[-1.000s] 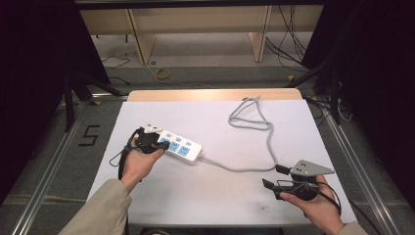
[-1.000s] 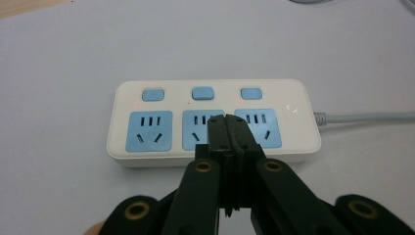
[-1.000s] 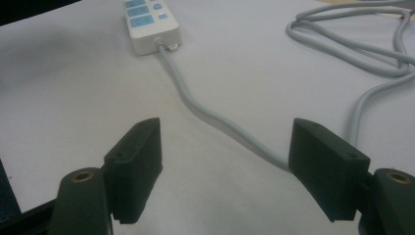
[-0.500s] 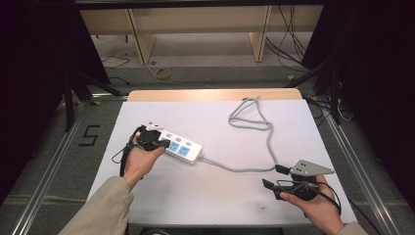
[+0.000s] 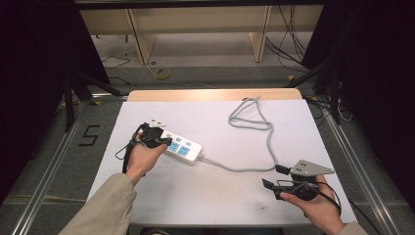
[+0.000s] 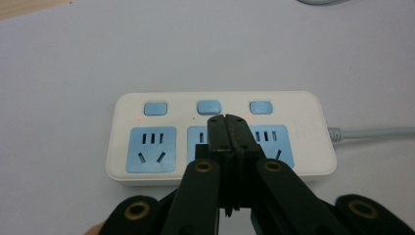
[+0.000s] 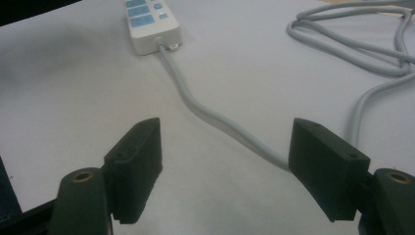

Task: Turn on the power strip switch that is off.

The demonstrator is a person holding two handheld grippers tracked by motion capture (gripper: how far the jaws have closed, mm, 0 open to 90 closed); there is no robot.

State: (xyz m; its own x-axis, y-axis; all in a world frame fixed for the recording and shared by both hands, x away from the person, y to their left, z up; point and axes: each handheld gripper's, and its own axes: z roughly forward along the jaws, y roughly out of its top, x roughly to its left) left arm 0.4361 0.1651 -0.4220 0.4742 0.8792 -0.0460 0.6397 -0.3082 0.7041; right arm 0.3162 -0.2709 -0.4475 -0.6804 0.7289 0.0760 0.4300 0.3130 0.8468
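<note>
Since the earlier frames little has moved: the left tongs (image 5: 164, 142) stay over the near-left part of the power strip (image 5: 182, 147), and the right tongs (image 5: 274, 188) rest in the same spot at the near right of the counter (image 5: 220, 196). In the high view the power strip lies on the white counter left of centre, angled so that its cord end points toward the right and nearer side, with the left hand (image 5: 142, 156) right behind the tongs. In the left gripper view the left tongs (image 6: 228, 120) are closed together, jaw against jaw with nothing between them, and their tips sit over the middle socket of the power strip (image 6: 303, 132), just below the middle blue button (image 6: 209, 106); whether the tips touch the strip's face cannot be told. Three blue buttons run along the far edge of the strip and three blue sockets lie nearer. The grey cord (image 5: 244, 169) leaves the strip's right end, runs across the counter toward the right tongs and then loops back to the far side. In the right gripper view the right tongs (image 7: 225, 156) stand wide apart with nothing in them, and the cord (image 7: 215, 120) passes on the counter between and beyond the jaws, well apart from the power strip (image 7: 149, 24) farther off.
</note>
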